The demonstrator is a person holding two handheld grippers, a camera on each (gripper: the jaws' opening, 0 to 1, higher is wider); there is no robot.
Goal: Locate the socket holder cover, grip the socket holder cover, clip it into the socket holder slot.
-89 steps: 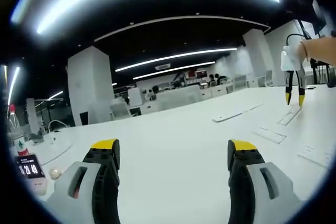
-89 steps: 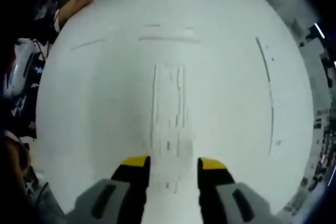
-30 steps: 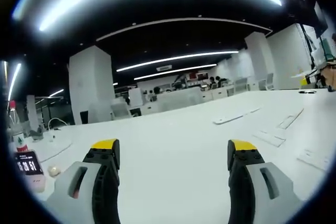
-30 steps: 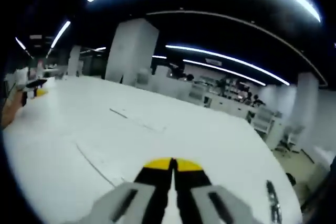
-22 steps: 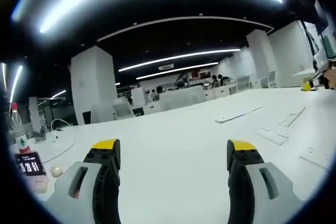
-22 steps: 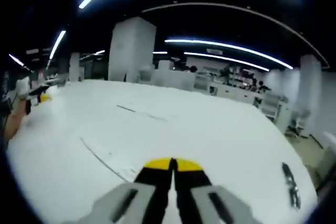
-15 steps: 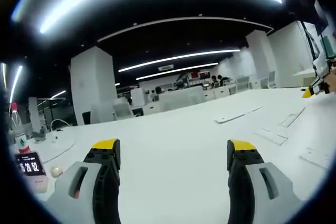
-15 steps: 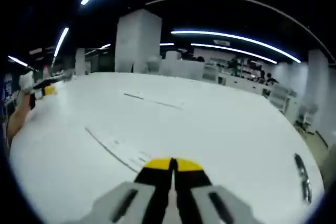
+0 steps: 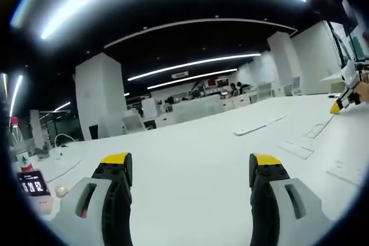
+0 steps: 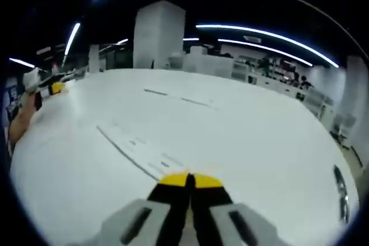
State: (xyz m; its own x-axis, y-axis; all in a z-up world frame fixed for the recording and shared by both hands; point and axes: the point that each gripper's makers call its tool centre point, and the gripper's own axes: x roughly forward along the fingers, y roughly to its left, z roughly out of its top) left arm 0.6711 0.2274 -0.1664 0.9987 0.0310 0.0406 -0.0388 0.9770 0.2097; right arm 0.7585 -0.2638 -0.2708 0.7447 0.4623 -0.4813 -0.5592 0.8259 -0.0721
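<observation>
The left gripper (image 9: 188,168) is held level above the white table (image 9: 190,159), its yellow-tipped jaws spread wide with nothing between them. In the right gripper view, the right gripper (image 10: 189,180) is seen with its jaws pressed together at the tips; whether a thin white cover is pinched between them cannot be told, since nothing stands out past the yellow pads. In the left gripper view that same gripper is caught at the far right edge, low over the table.

A long, flat white strip (image 10: 137,152) — judged to be the socket holder or its slot — is laid on the table just ahead of the right gripper's tips and runs away to the upper left. Further flat white pieces (image 9: 259,125) are seen across the table in the left gripper view, well apart from the left jaws. A black clip-like object (image 10: 341,193) lies near the right table edge, and a small timer (image 9: 33,186) stands at the far left.

The step in hand is judged to be the approach to the slot. It is done well if the tips are lined up along the strip, lowered squarely, and pressed evenly — a tilted entry is likely to leave one end unclipped. White on white gives little contrast, so the alignment is best checked slowly.
</observation>
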